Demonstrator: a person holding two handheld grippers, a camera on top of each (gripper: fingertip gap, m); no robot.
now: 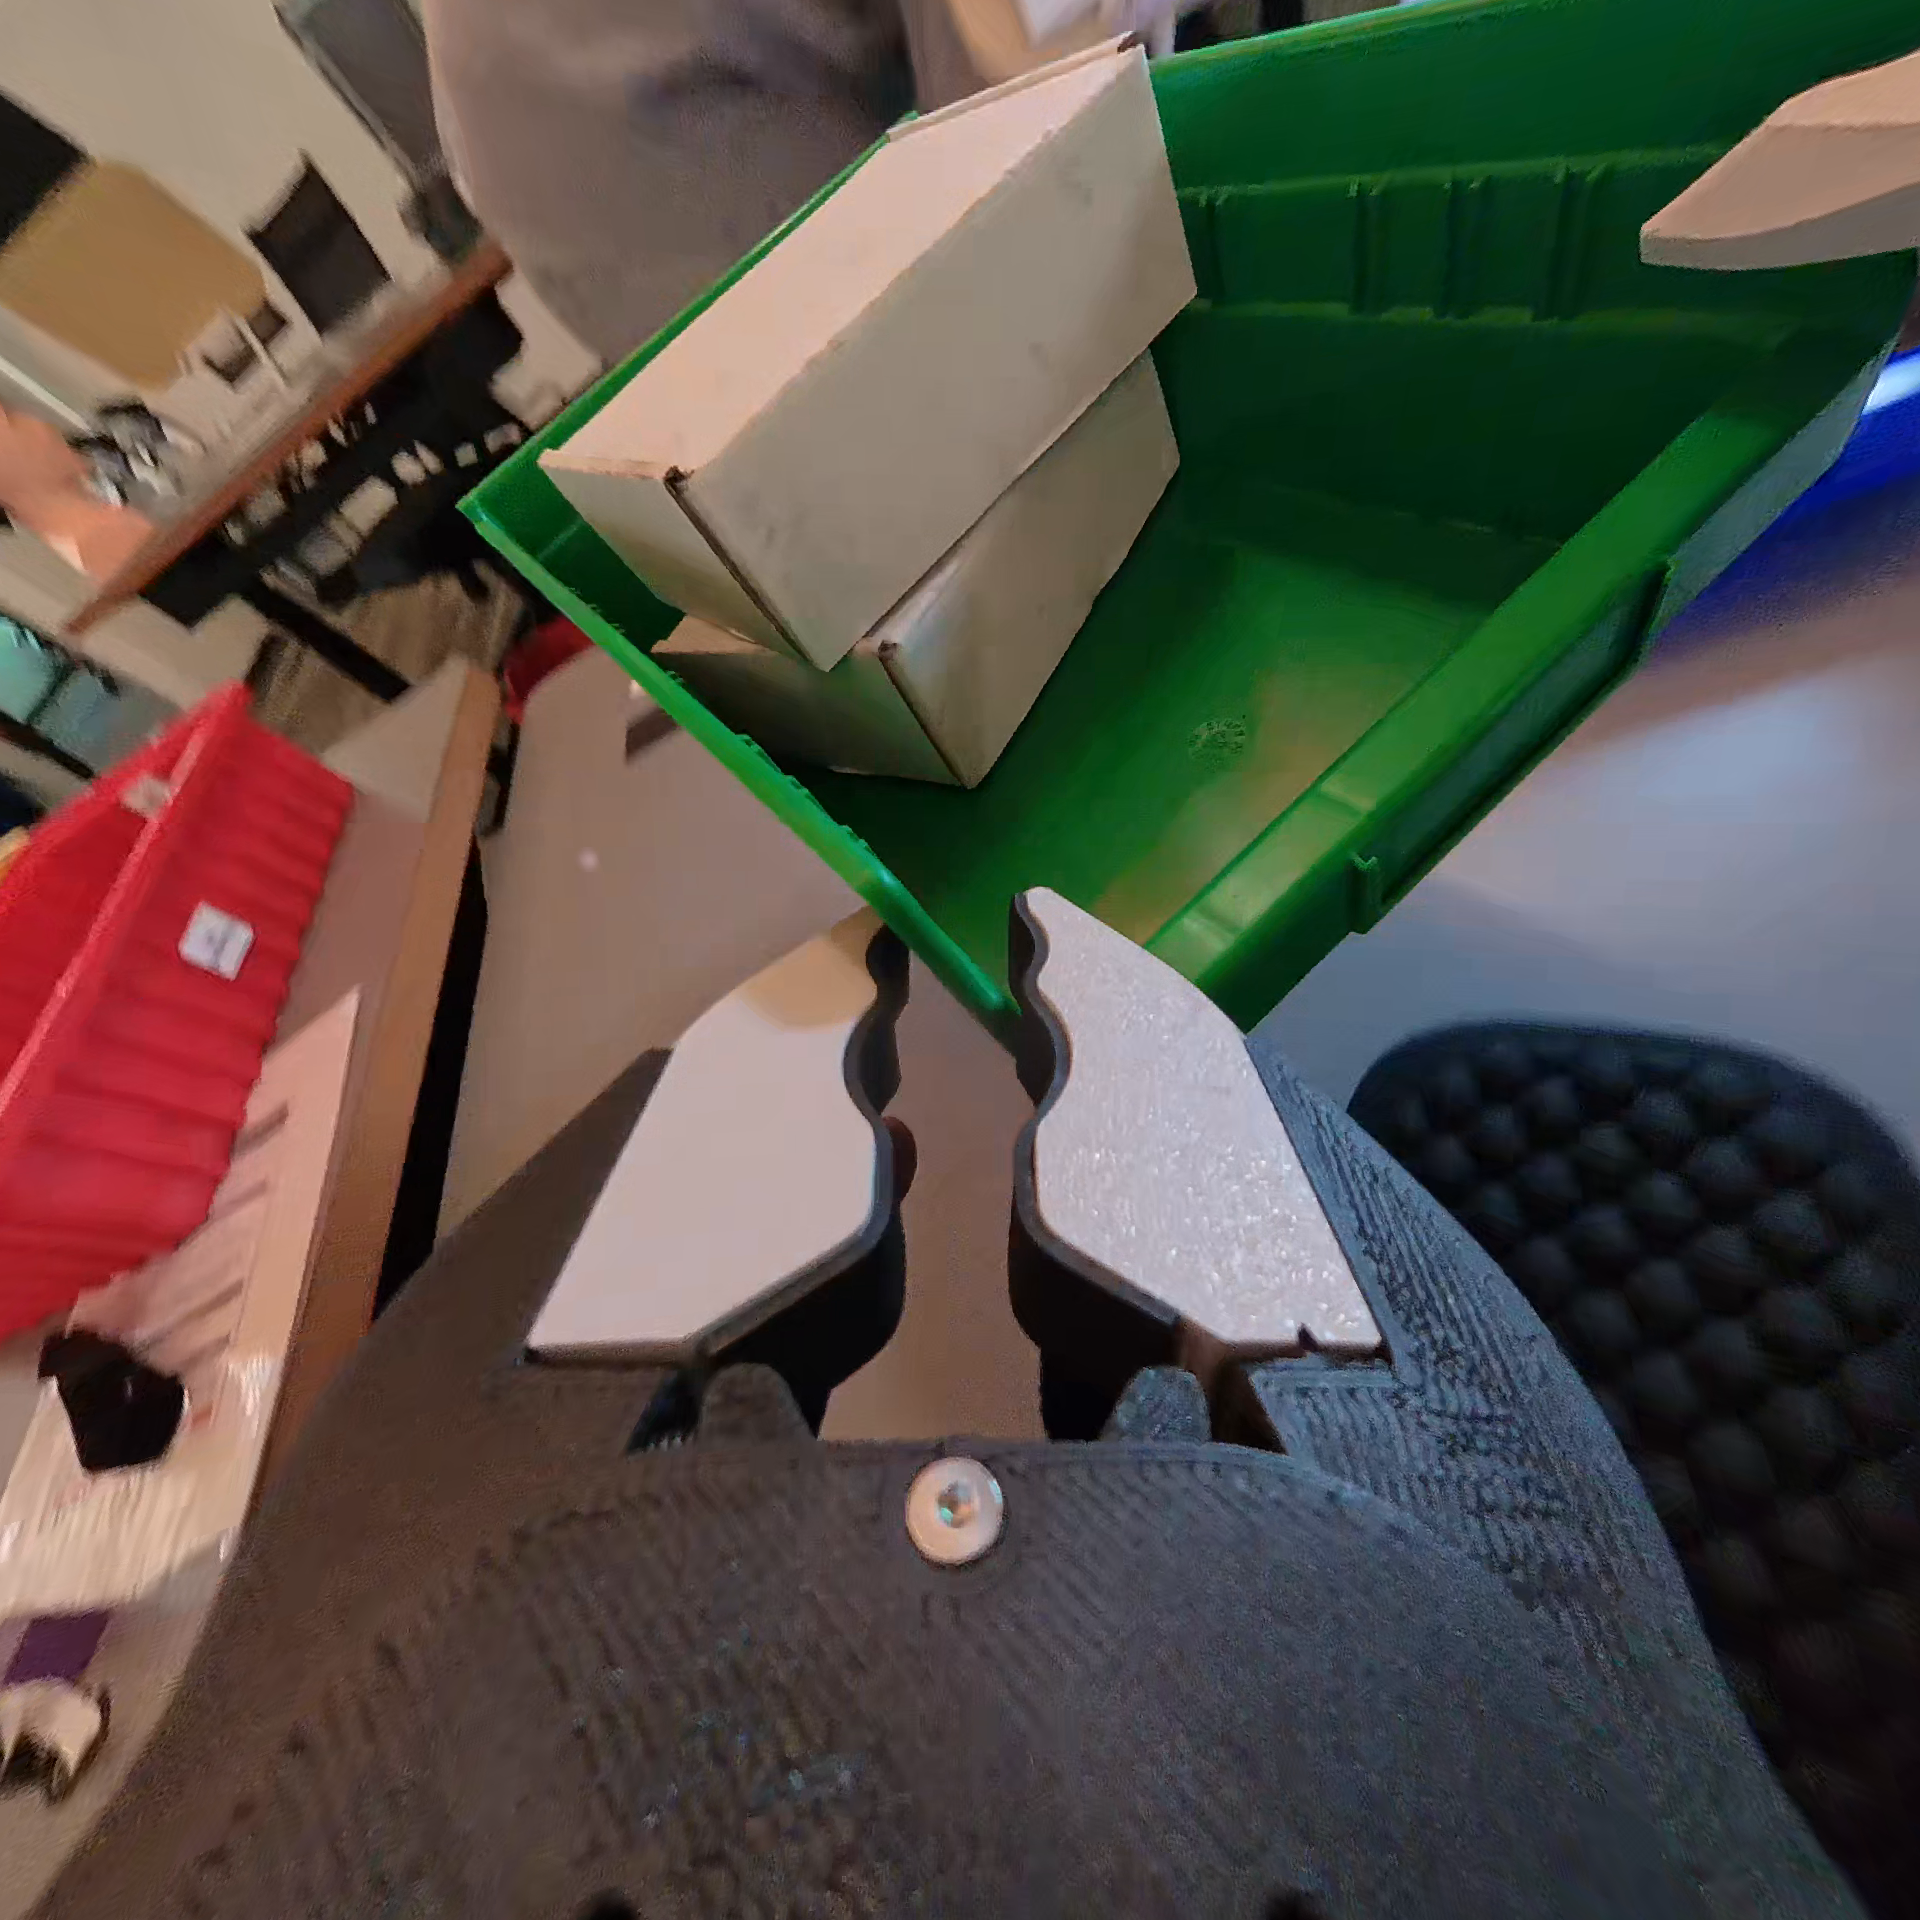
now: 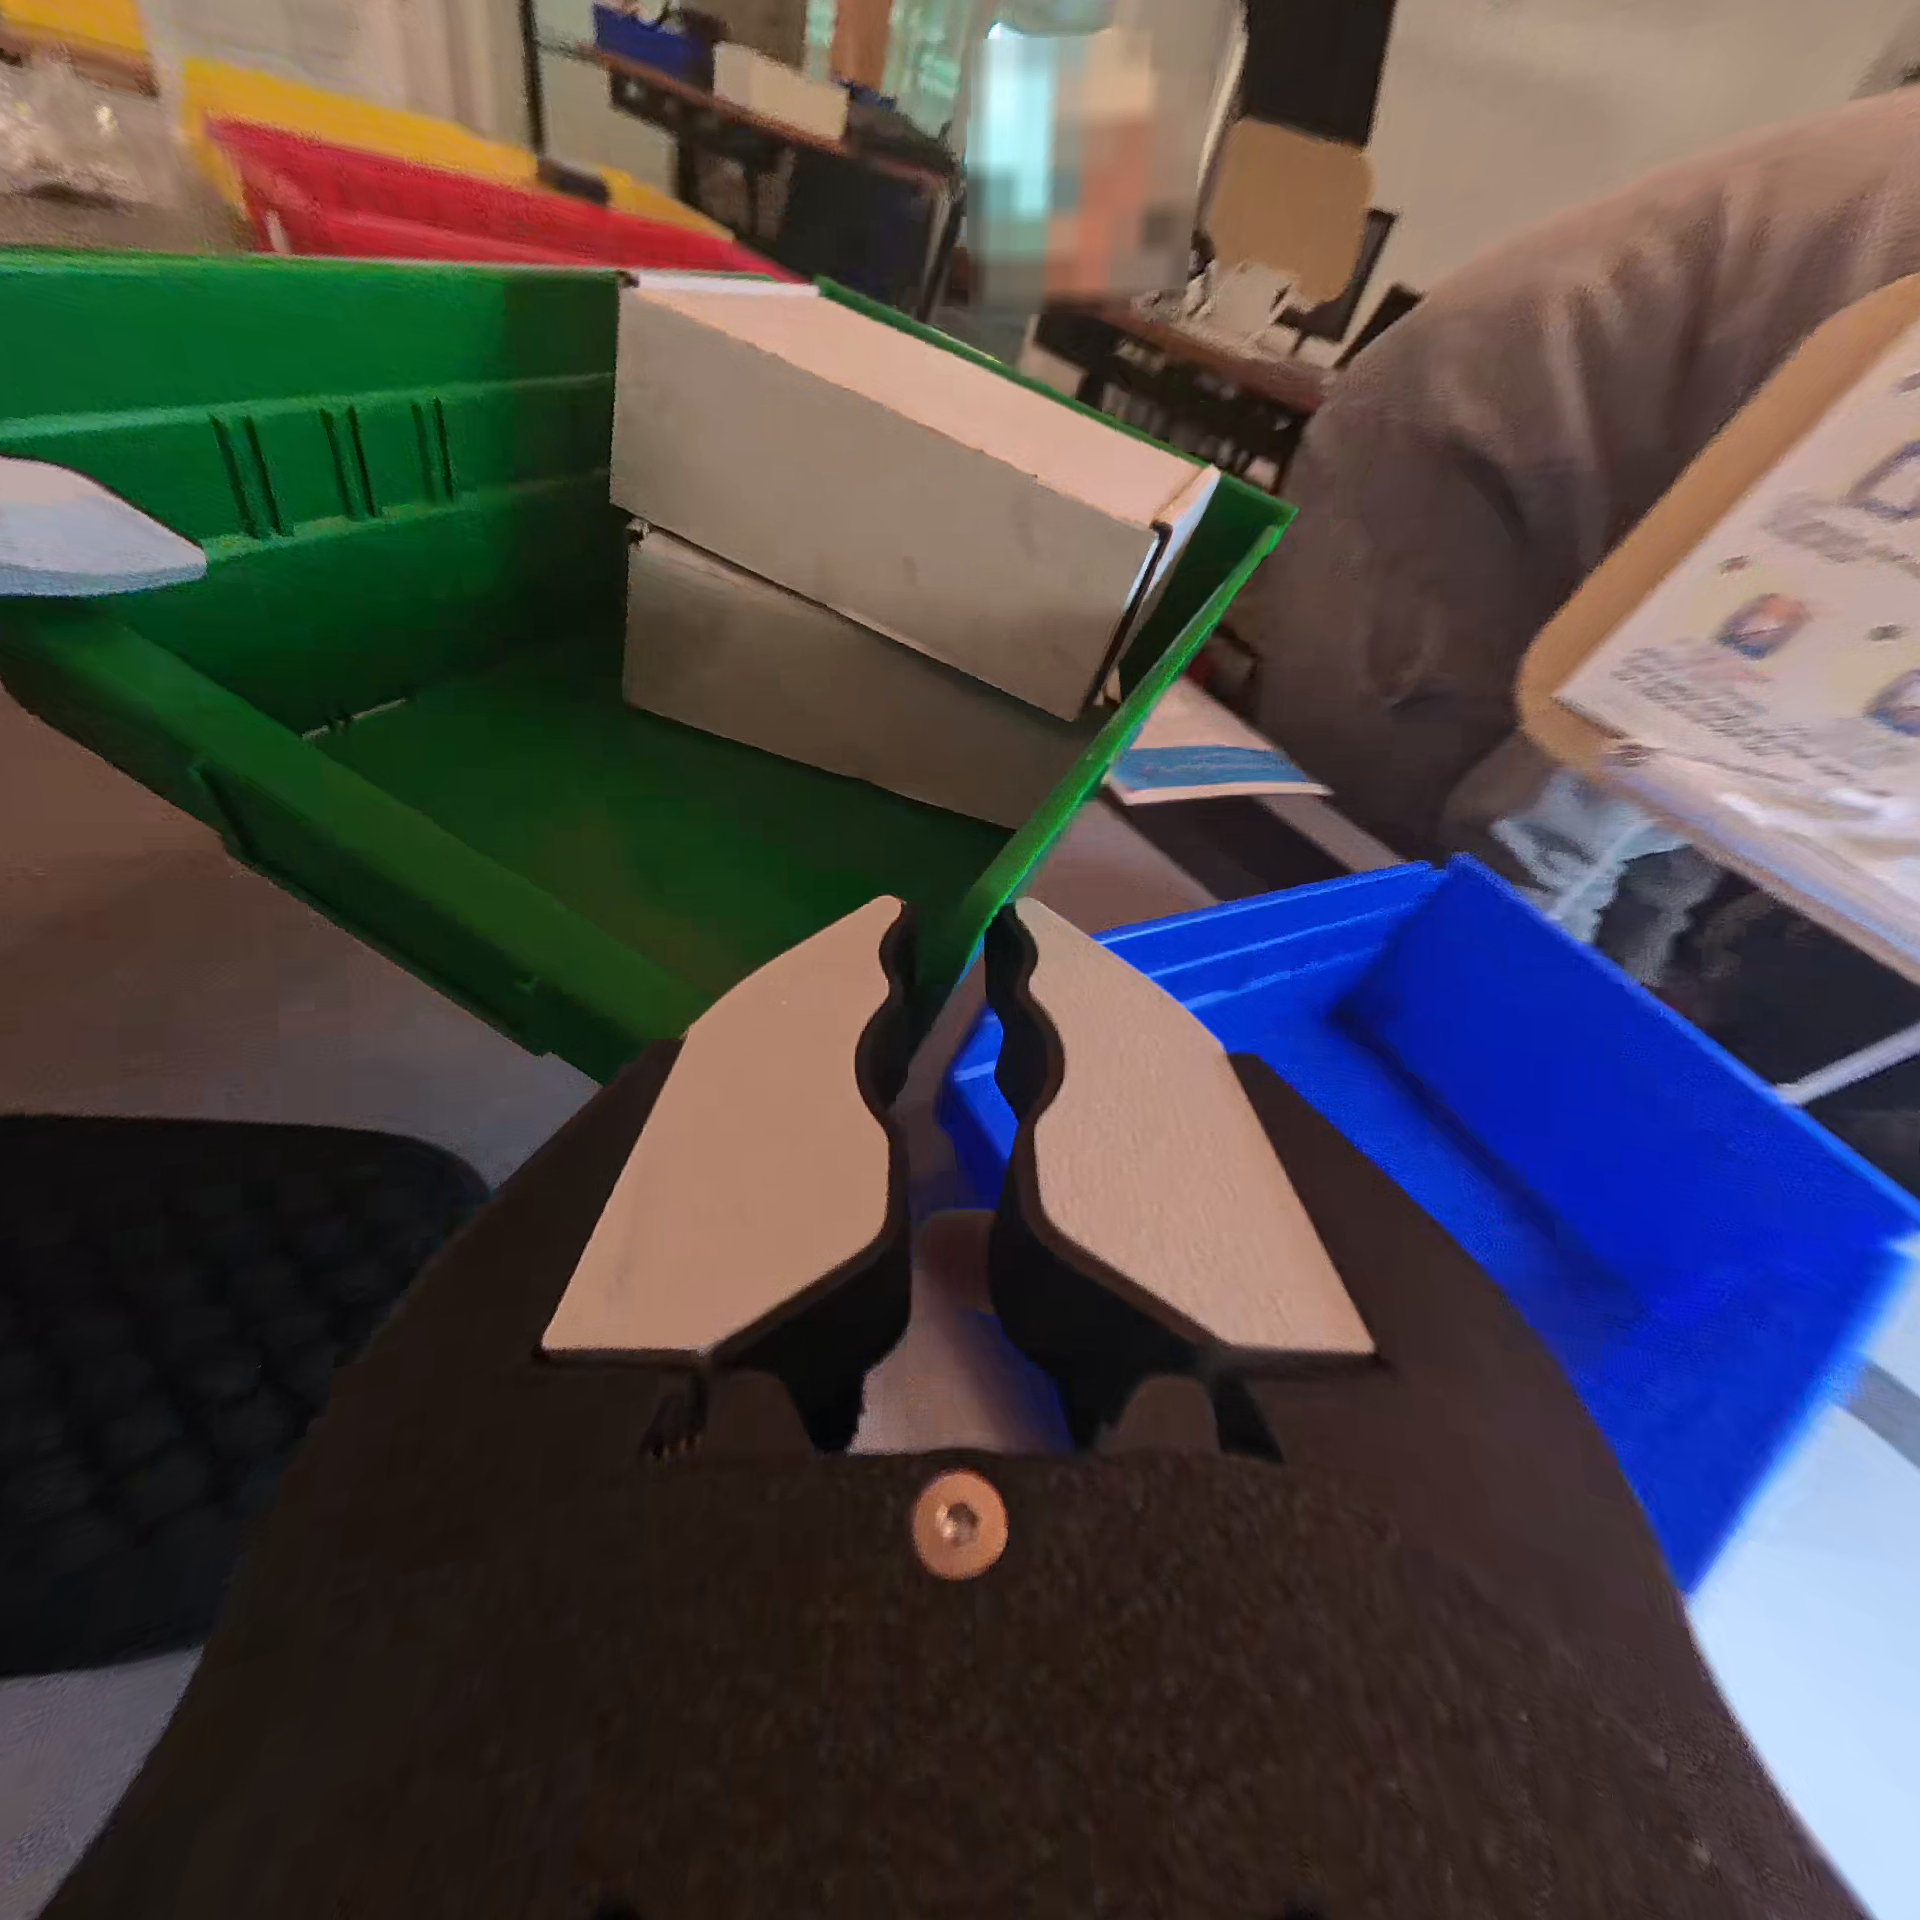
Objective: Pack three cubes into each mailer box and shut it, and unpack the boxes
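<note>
you've got the stiff, slick green bin (image 1: pixel 1351 665) tilted, left gripper (image 1: pixel 951 961) and right gripper (image 2: pixel 951 951) each pinched nearly closed on a rim corner, so its two light, crushable mailer boxes (image 1: pixel 883 416) stacked inside may slide; take them by their long flat sides
</note>
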